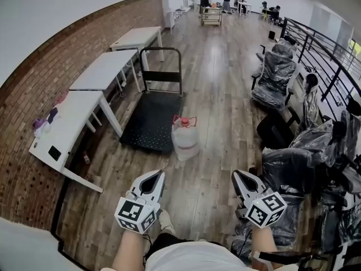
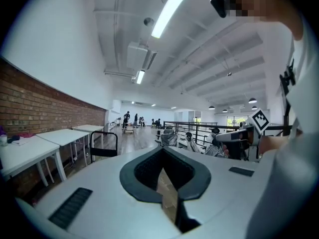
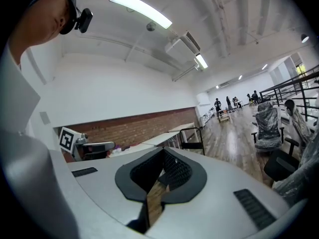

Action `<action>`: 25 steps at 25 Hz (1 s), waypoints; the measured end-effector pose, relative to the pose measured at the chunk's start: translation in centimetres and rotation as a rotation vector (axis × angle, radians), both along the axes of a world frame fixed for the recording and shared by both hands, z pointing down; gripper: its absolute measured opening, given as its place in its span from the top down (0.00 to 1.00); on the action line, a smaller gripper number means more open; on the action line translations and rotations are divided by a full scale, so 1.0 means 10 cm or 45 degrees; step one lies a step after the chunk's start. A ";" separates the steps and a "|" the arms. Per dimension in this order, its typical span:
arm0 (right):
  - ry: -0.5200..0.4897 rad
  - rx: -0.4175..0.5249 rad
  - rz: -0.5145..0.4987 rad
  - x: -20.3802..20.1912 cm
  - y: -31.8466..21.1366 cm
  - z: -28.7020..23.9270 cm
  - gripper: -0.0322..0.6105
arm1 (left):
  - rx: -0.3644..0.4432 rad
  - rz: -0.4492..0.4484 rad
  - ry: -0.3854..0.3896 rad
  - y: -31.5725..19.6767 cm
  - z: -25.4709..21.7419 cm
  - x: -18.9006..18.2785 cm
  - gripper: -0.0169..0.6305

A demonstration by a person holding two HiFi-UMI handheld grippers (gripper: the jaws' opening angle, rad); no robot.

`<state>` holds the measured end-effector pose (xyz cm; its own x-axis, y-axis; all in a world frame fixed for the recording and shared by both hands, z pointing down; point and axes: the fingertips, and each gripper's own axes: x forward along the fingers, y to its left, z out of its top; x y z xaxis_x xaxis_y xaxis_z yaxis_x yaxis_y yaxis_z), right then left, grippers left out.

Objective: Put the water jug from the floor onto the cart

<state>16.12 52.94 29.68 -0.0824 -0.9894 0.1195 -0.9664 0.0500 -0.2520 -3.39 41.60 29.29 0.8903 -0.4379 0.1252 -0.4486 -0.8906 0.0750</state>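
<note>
Both forearms are held forward, side by side and almost level. The left gripper (image 1: 155, 178) and the right gripper (image 1: 239, 178) are seen with their jaws closed together, and nothing is held between them. The water jug (image 1: 185, 140) is placed upright on the wooden floor (image 1: 217, 95), just beside the near edge of the platform cart (image 1: 146, 122), apart from both grippers.

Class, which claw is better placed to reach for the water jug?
Probably left: the left claw sits nearer the water jug than the right claw, and the cart lies on its side.
</note>
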 end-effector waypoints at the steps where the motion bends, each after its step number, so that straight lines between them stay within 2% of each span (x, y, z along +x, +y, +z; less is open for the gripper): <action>1: 0.021 -0.004 -0.001 0.00 -0.13 -0.02 0.95 | 0.001 -0.002 0.007 -0.13 0.00 0.01 0.98; 8: 0.095 -0.038 -0.018 -0.17 -1.13 -0.09 0.95 | -0.013 -0.022 0.035 -1.17 0.02 -0.12 0.97; 15: 0.143 0.044 -0.106 -0.63 -2.08 -0.23 0.95 | -0.019 -0.058 0.032 -2.16 0.07 -0.50 0.98; 20: 0.164 0.014 -0.102 -0.83 -2.48 -0.17 0.95 | -0.052 -0.070 0.032 -2.56 0.15 -0.72 0.97; 25: 0.191 -0.051 -0.093 -0.78 -2.74 -0.08 0.95 | -0.083 -0.082 0.058 -2.78 0.24 -0.74 0.98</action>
<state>8.30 25.54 28.85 -0.1324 -0.9757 0.1748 -0.9875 0.1145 -0.1086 -10.84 13.82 31.65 0.8658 -0.4868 0.1155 -0.4997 -0.8525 0.1533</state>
